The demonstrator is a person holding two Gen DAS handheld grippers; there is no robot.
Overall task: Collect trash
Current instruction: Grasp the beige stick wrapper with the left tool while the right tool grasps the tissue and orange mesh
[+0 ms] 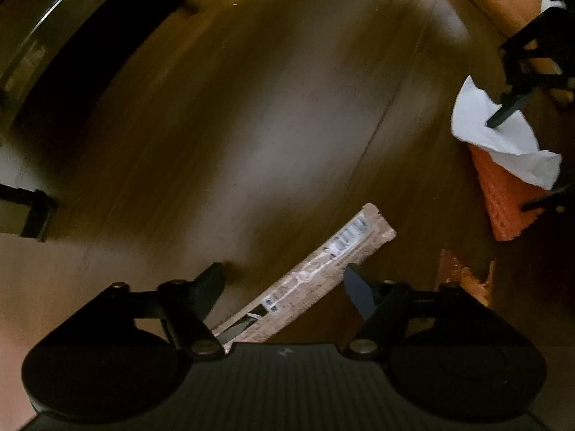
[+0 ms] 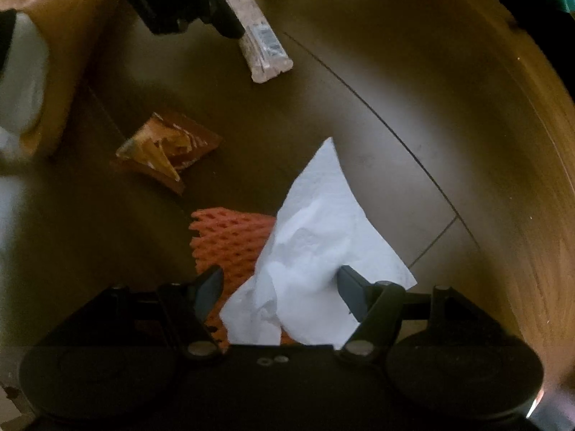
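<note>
While four pieces of litter lie scattered over the dark wooden floor [image 1: 251,107], each gripper has picked its own target. Farthest left, the left gripper [image 1: 284,287] hangs low with its jaws spread wide on either side of a long clear plastic wrapper [image 1: 316,273], which lies flat and slants between the two fingers; neither pad seems to touch it, so I judge it lined up for a pinch, not yet caught. Just right of that, a torn brown snack packet [image 2: 169,143] lies on the boards by itself, apart from both tools, and probably waits its turn.

Next comes an orange foam fruit net [image 2: 230,240], half covered by a crumpled white paper napkin [image 2: 316,237] draped across its right side. The right gripper [image 2: 280,283] is released too, its fingers straddling the napkin's bunched middle; the right fingertip [image 2: 346,276] presses against a fold, while the left one sits over the net's edge. Since the napkin lies on top, taking it first would free the net beneath. Closing here might catch the net as well. No bin or bag is visible in either view, so I cannot tell where the trash is bound.
</note>
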